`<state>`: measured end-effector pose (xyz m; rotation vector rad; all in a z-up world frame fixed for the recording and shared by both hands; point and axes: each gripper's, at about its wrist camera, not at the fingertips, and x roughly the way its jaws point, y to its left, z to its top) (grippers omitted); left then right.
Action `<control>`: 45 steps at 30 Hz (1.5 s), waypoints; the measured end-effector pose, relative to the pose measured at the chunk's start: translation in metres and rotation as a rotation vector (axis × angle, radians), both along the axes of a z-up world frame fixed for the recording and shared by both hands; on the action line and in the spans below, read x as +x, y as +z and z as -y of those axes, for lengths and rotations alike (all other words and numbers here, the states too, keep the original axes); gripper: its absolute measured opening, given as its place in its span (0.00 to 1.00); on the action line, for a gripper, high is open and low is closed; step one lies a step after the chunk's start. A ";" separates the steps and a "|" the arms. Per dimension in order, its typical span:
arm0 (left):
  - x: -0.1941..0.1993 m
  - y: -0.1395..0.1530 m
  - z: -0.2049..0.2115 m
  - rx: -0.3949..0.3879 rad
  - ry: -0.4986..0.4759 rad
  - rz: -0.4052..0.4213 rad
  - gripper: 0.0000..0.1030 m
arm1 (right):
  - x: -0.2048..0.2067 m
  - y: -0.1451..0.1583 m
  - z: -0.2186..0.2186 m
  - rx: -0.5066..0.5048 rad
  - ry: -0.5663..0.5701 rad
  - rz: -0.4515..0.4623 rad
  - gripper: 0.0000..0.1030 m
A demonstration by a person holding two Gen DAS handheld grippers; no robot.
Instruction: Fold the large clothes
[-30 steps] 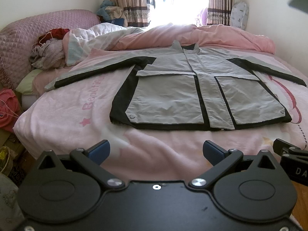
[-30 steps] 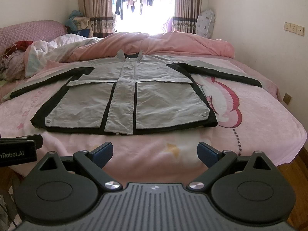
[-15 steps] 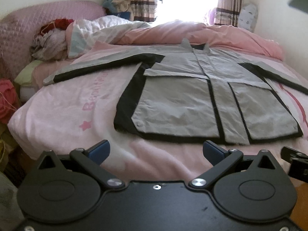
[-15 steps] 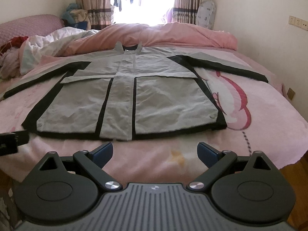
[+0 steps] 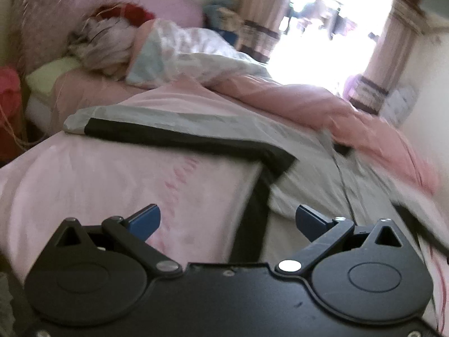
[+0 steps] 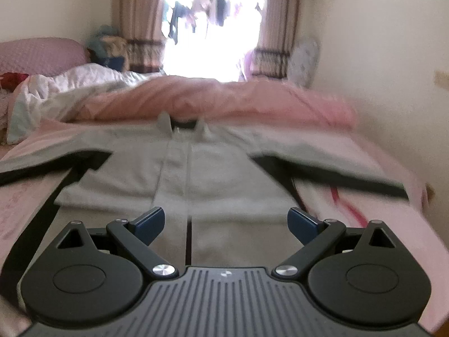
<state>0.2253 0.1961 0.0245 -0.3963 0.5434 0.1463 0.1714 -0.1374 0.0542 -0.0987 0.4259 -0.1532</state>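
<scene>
I see the grey jacket (image 6: 202, 174) with black trim spread flat, front up, on the pink bed sheet (image 5: 118, 185), collar pointing toward the bright window (image 6: 213, 28). My left claw (image 5: 227, 221) hangs over the jacket's black side panel, just below the armpit, with both blue pads spread wide and nothing between them. The sleeve (image 5: 157, 126) on that side lies stretched out toward the bed's edge, grey above and black along its lower edge. My right claw (image 6: 226, 221) sits low over the middle of the jacket, above the front placket (image 6: 179, 174), likewise wide open and holding nothing. Both views are blurred, so I cannot tell whether either claw touches the cloth. A rumpled pink duvet (image 6: 224, 98) lies just beyond the collar, and a white quilt (image 5: 196, 56) is bunched near the headboard (image 5: 56, 8).
</scene>
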 end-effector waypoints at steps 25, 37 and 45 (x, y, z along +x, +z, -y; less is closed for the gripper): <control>0.156 -0.109 -0.254 -0.582 0.590 0.157 0.75 | 0.178 -0.062 -0.010 0.114 0.057 -0.204 1.00; 0.180 -0.112 -0.274 -0.544 0.602 0.122 0.07 | 0.179 -0.071 0.001 0.147 0.032 -0.228 1.00; 0.199 -0.036 -0.211 -0.464 0.371 0.256 0.02 | 0.166 -0.067 0.021 0.167 -0.003 -0.203 1.00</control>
